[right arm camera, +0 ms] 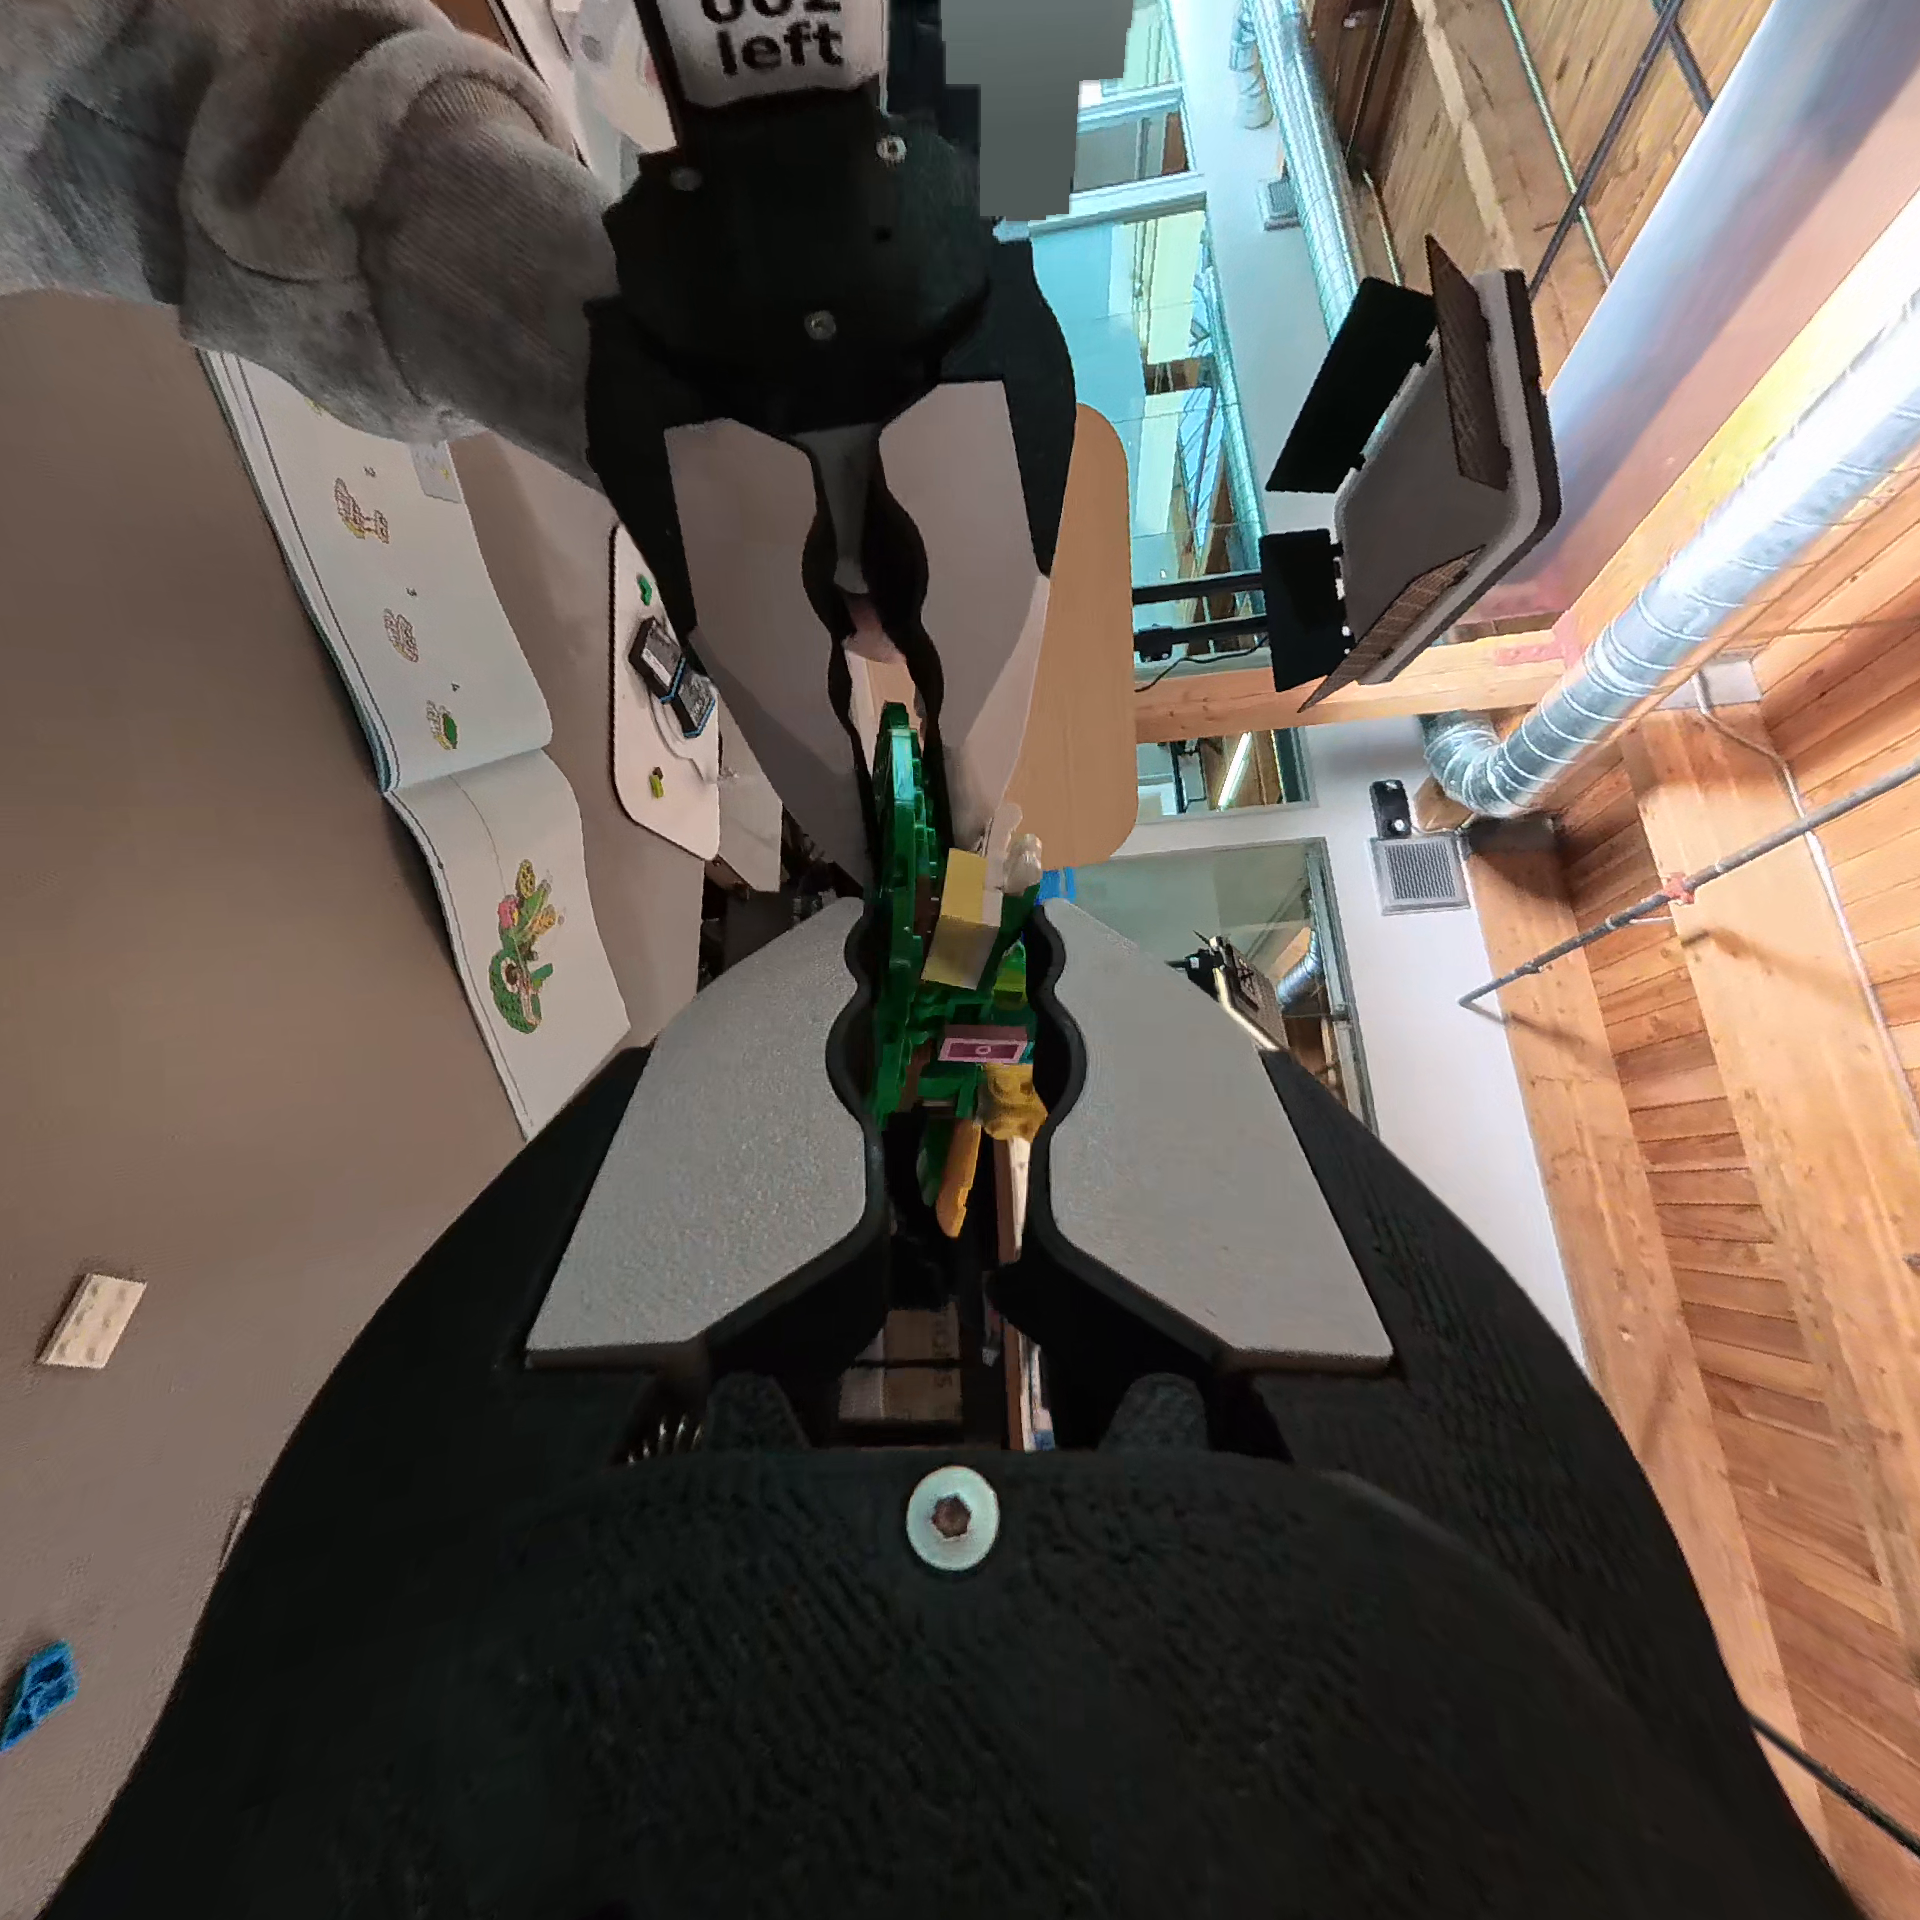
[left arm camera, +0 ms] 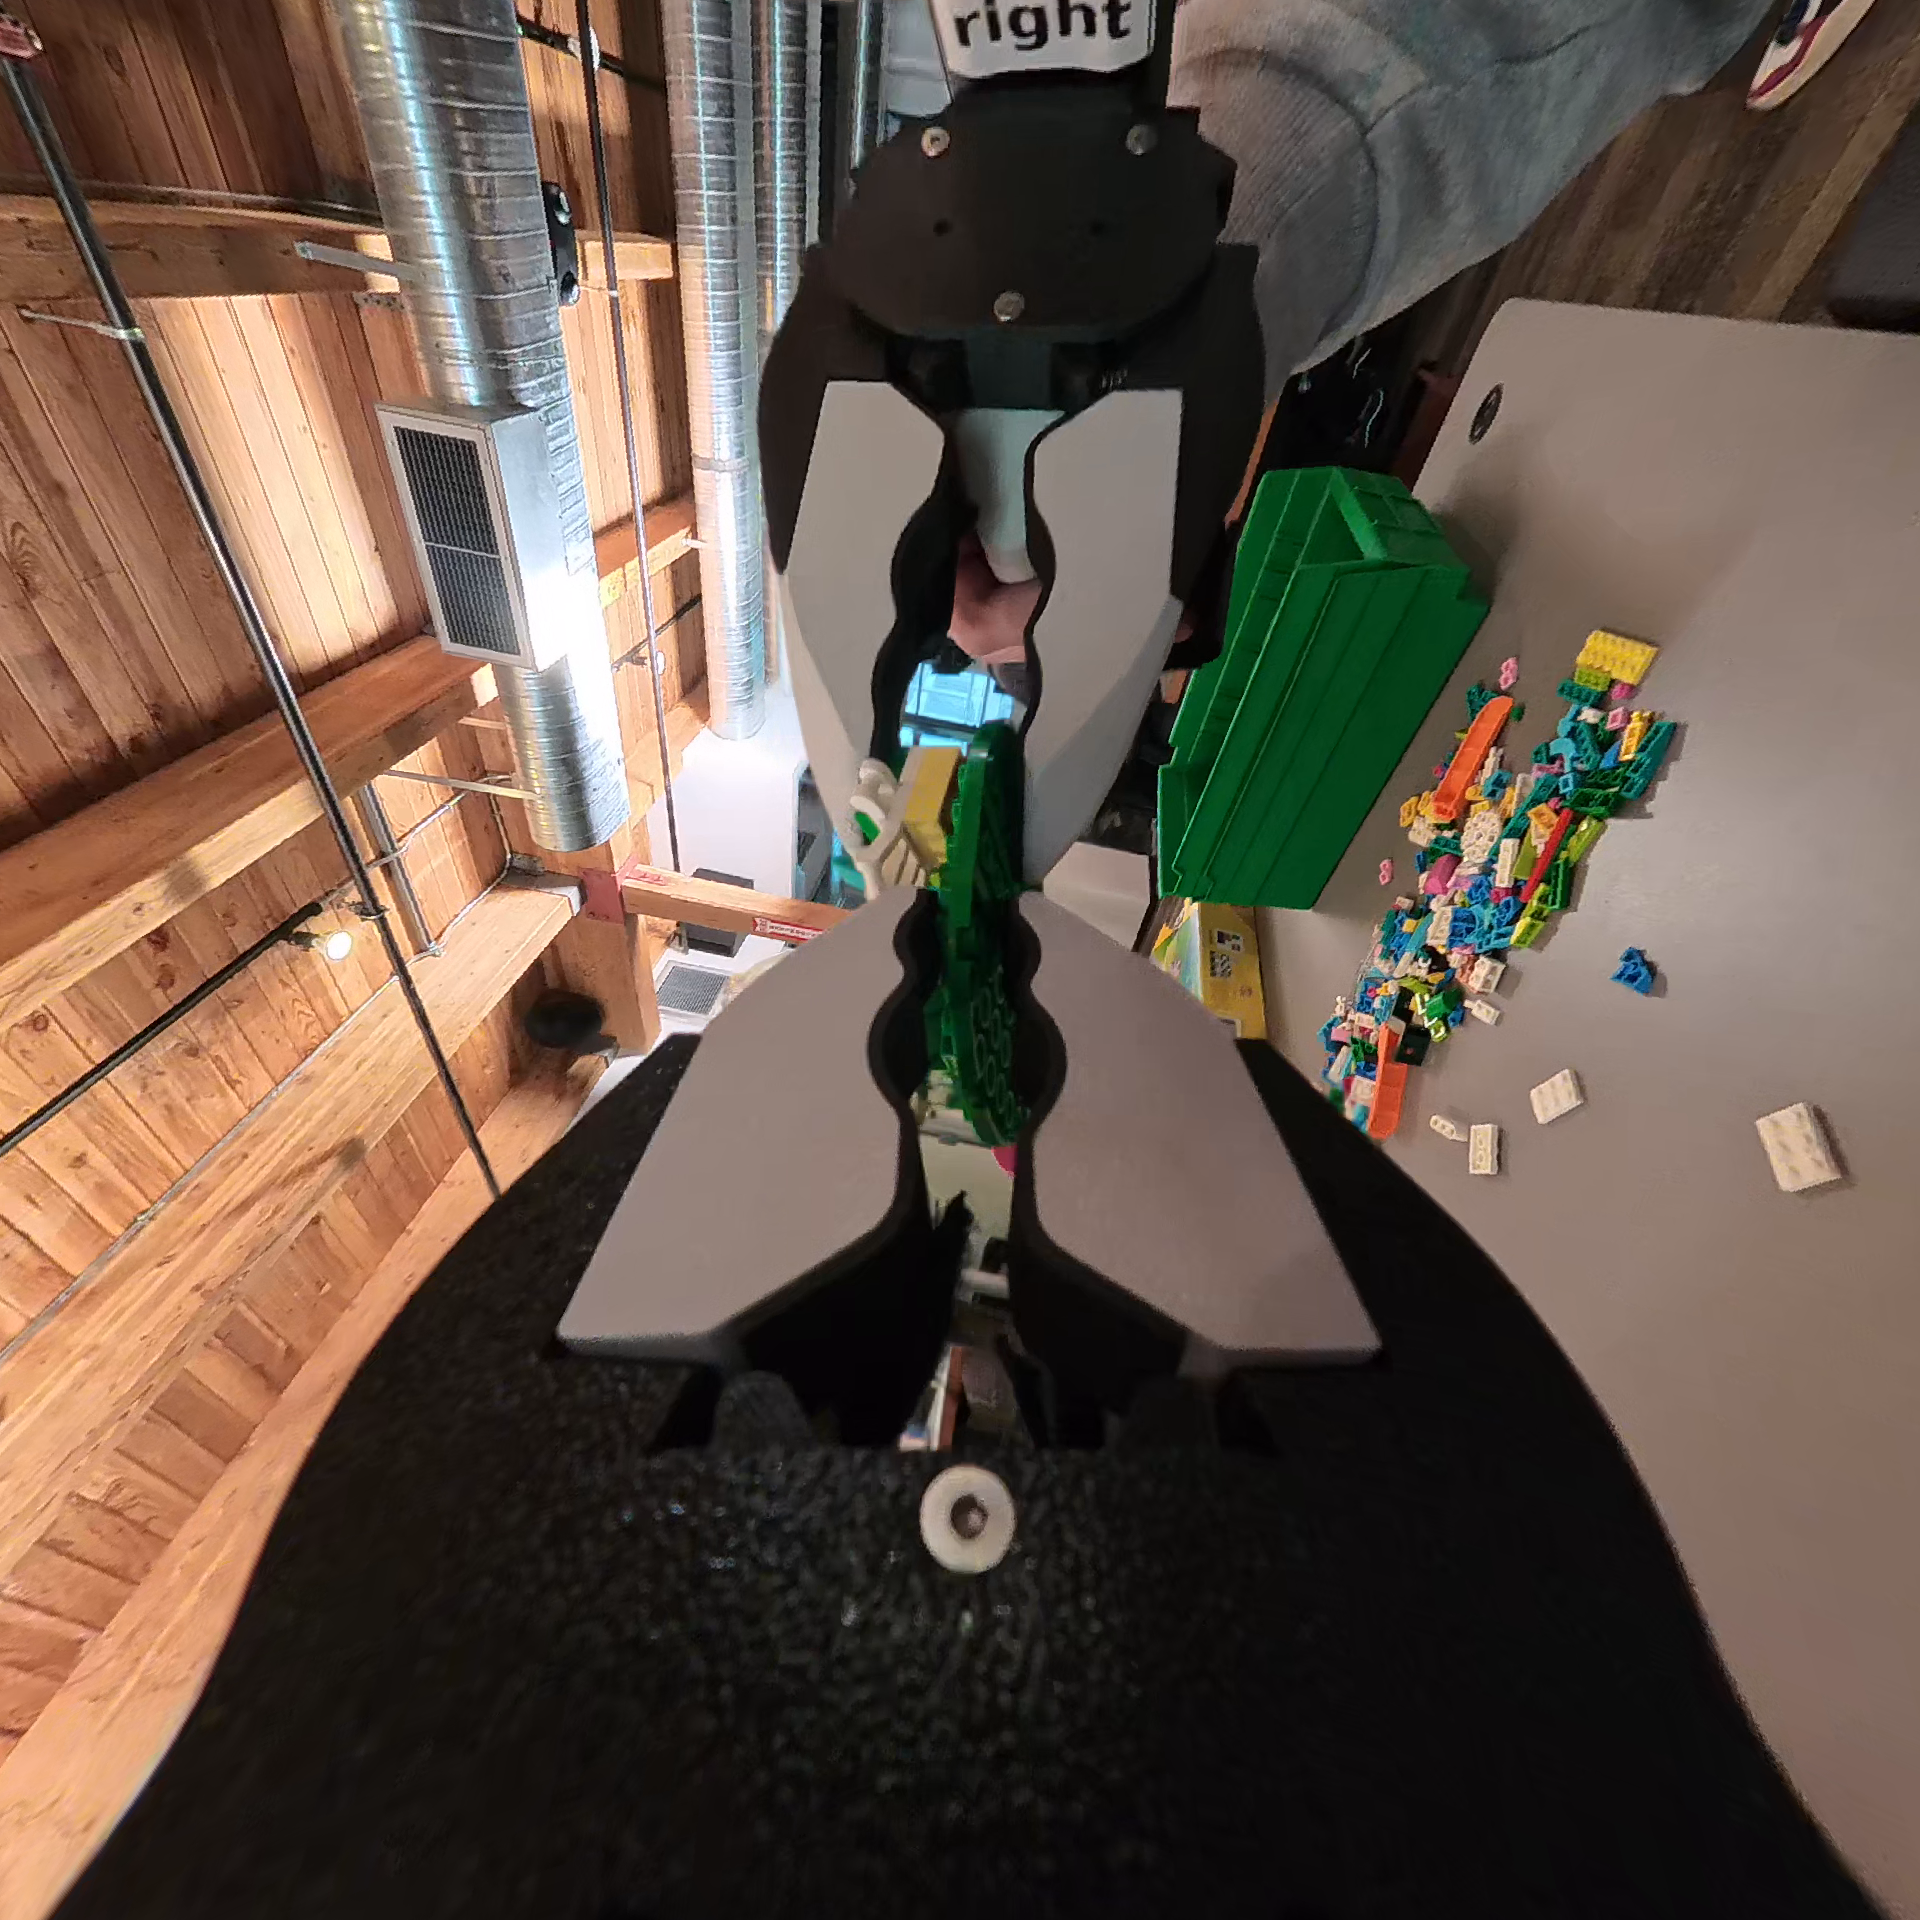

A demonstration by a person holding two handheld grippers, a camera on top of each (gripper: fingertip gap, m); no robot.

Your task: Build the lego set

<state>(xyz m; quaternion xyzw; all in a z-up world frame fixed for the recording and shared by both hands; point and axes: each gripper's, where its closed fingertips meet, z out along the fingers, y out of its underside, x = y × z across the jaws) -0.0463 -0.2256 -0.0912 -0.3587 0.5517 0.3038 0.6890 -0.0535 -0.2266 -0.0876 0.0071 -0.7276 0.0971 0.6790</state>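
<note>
Plastic, wood, metal all round

Left gripper (left arm camera: 966, 914) body: rough, grainy black plastic, finger faces matt grey. Lego build (right arm camera: 914, 977) glossy green plastic w/ yellow bits. Table (left arm camera: 1714, 540) smooth matt grey; green bin (left arm camera: 1320, 707) shiny ribbed plastic. Sleeve (right arm camera: 312, 208) soft grey cloth. Ceiling planks (left arm camera: 208, 623) warm wood, ducts (left arm camera: 468, 208) ribbed bright metal

Two grippers (left arm camera: 961, 914) (right arm camera: 951, 914), one green bin (left arm camera: 1320, 686)
</note>
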